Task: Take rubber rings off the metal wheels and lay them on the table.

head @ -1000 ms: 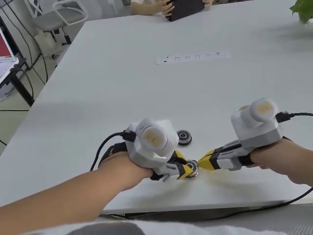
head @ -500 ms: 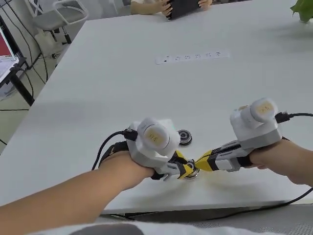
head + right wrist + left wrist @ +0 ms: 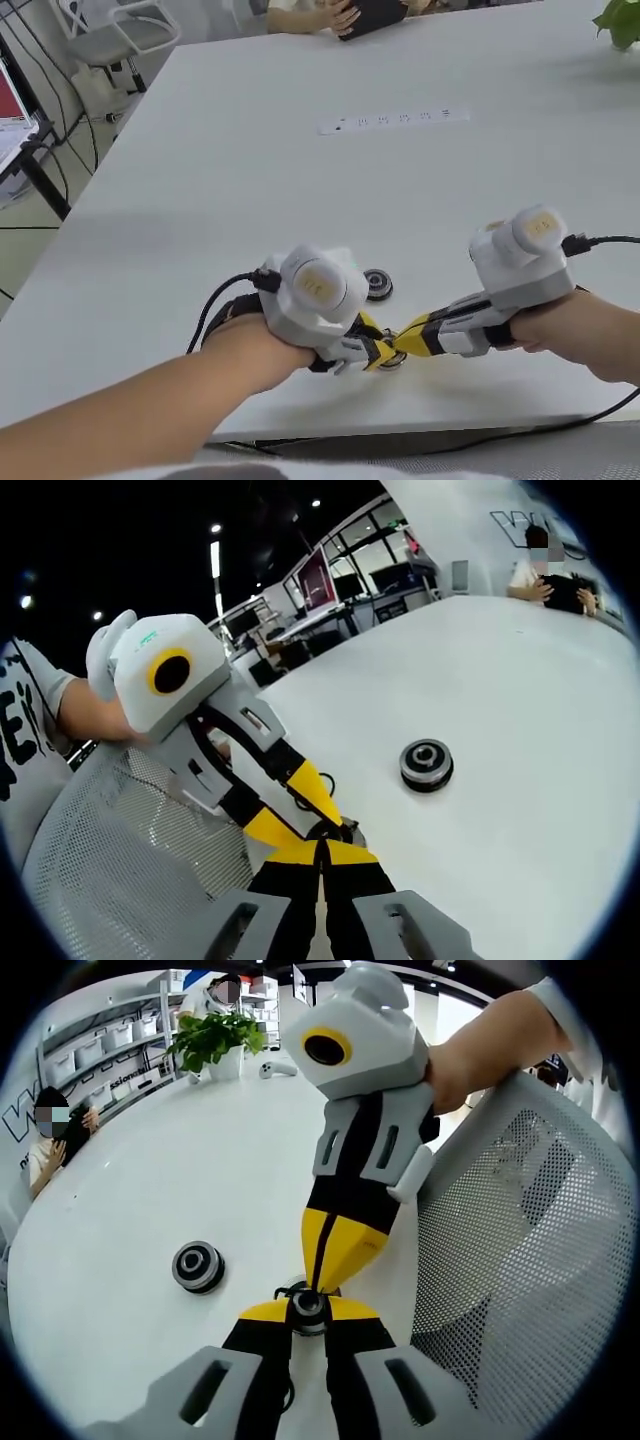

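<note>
A small metal wheel (image 3: 307, 1306) with a black rubber ring sits just above the white table (image 3: 300, 170) near its front edge. My left gripper (image 3: 308, 1314) is shut on it, one yellow tip on each side. The right gripper (image 3: 321, 1282) comes in from the opposite side, its jaws shut with the tips pinched on the ring at the wheel's top. In the head view the left gripper (image 3: 380, 352) and right gripper (image 3: 405, 343) meet tip to tip over the wheel (image 3: 393, 359). A second ringed wheel (image 3: 377, 284) lies flat on the table just behind them.
A white power strip (image 3: 392, 119) lies mid-table. A person's hands with a dark tablet (image 3: 370, 14) are at the far edge, and a plant (image 3: 622, 20) is at the far right. A mesh chair (image 3: 510, 1250) is close behind the front edge.
The right gripper has moved left and closed the gap, so its tips now touch the wheel held in the left gripper. The second wheel has not moved.
</note>
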Motion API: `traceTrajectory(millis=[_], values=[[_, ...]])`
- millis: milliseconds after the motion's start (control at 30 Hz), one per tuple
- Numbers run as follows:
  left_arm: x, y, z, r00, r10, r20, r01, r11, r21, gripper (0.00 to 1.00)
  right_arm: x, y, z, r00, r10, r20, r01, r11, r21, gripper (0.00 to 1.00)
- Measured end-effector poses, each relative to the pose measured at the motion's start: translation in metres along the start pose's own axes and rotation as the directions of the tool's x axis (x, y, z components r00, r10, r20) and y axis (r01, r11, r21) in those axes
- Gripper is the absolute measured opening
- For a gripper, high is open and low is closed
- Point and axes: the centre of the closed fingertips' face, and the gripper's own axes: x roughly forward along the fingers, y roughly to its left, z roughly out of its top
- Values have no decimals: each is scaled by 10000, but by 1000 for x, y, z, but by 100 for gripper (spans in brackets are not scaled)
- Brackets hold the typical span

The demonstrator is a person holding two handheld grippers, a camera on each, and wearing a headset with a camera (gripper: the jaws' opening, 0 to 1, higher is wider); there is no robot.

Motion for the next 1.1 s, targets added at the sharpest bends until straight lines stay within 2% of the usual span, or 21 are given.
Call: traceTrajectory(millis=[100, 333, 433, 567, 1100], values=[[0, 0, 0, 10000, -8, 36, 8, 10000, -7, 7, -2, 3, 8, 9994, 244, 241, -246, 9997, 95, 0], [-1, 0, 0, 10000, 3, 69, -3, 10000, -62, 7, -7, -4, 6, 9990, 125, 430, -138, 9994, 309, 0], [-1, 0, 0, 9999, -42, 143, 43, 10000, -42, 7, -9, -11, 0, 9994, -154, 297, 141, 9989, 441, 0], [-1, -1, 0, 9997, -98, 227, 99, 9999, -39, 7, -9, -10, -4, 9996, -224, 183, 216, 9989, 423, 0], [-1, -3, 0, 9992, -342, 184, 342, 9994, -44, 10, -8, -9, -3, 9992, -306, 254, 293, 9983, 499, 0]])
